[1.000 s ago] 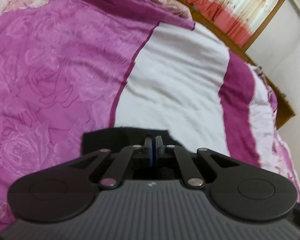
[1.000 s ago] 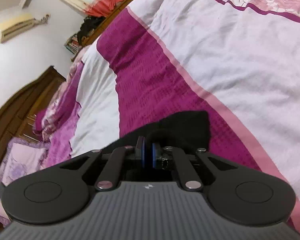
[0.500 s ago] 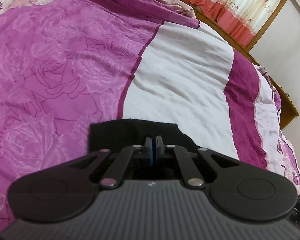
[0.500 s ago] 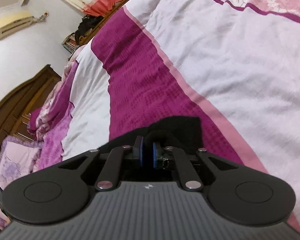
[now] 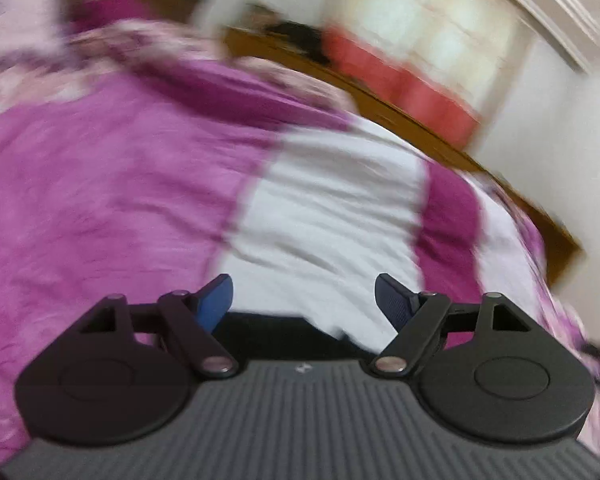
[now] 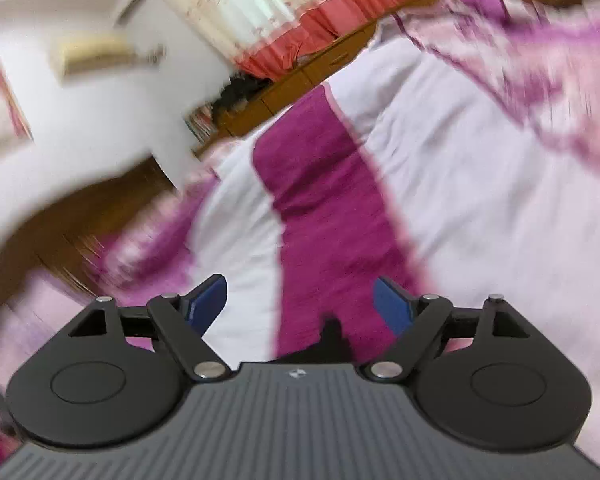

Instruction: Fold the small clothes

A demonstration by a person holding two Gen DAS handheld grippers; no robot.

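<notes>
A small black garment point(image 5: 284, 334) lies on the bed, mostly hidden under my left gripper's body; only a dark strip shows below the open fingers. My left gripper point(image 5: 303, 296) is open and holds nothing. In the right wrist view a corner of the black garment point(image 6: 331, 344) pokes up just past the gripper body, on the magenta stripe. My right gripper point(image 6: 300, 298) is open and holds nothing. Both views are blurred by motion.
The bed cover point(image 5: 100, 208) has pink floral, white and magenta bands point(image 6: 327, 208). A wooden bed frame point(image 5: 419, 128) and red-trimmed curtains point(image 6: 300, 12) stand beyond it. A wooden headboard point(image 6: 60, 224) is at the left of the right wrist view.
Both grippers have opened and let go of the black garment. Both have tilted up and drawn back, so more of the room and less of the garment shows.
</notes>
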